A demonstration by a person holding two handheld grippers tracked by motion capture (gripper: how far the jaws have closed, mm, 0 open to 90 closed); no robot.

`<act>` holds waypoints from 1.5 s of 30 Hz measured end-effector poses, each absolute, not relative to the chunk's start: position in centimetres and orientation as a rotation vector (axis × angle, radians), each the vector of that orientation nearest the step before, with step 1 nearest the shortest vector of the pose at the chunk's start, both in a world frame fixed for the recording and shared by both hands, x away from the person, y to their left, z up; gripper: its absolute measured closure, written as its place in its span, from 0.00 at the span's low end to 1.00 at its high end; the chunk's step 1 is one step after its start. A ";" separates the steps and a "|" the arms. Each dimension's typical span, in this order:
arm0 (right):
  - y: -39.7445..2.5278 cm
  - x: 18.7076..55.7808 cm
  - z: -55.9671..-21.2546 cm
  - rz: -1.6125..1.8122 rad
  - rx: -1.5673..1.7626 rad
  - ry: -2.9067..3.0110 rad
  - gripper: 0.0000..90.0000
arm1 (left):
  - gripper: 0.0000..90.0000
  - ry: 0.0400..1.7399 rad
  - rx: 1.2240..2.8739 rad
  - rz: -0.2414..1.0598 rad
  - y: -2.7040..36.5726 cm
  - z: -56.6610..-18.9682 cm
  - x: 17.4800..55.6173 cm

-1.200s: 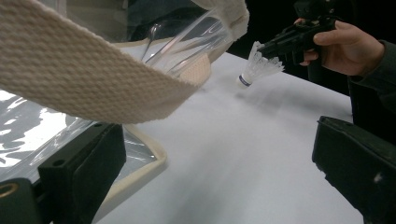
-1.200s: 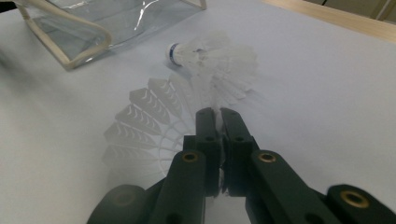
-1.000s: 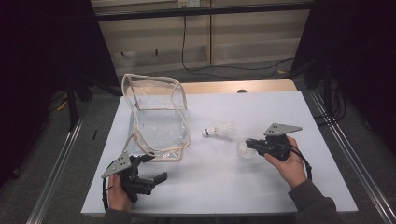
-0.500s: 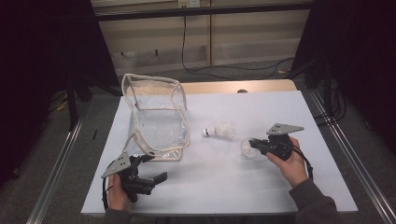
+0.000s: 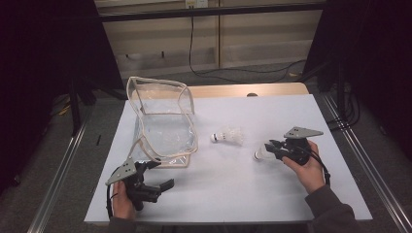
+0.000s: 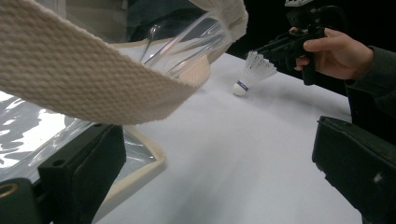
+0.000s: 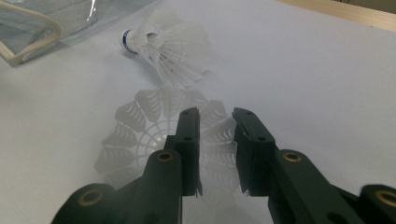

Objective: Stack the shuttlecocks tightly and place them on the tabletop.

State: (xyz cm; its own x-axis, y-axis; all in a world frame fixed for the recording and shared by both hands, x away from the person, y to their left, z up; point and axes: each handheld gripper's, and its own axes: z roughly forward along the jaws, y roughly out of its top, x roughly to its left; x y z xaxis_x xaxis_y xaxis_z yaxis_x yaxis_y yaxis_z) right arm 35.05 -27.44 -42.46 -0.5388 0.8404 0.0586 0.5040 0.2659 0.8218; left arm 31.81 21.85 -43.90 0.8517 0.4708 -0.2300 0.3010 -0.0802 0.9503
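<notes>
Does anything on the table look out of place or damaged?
Nothing looks damaged. One shuttlecock lies on its side beside the clear bag; the right gripper grips another shuttlecock's skirt.

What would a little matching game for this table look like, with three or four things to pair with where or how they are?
Things:
1. clear bag
2. feather shuttlecock
3. plastic shuttlecock
4. left gripper

States:
a. lying free in the middle of the white table
b. between the fingers of the right gripper
c. fingers spread wide, holding nothing, close to the bag's webbing strap
d. standing open at the left of the table, trimmed in cream

Pairs: 1-d, 2-a, 3-b, 4-c
</notes>
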 end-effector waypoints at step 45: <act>-30.2 33.5 -43.1 1.170 1.331 2.063 0.80 | 0.03 0.604 1.676 0.161 21.8 -43.9 31.8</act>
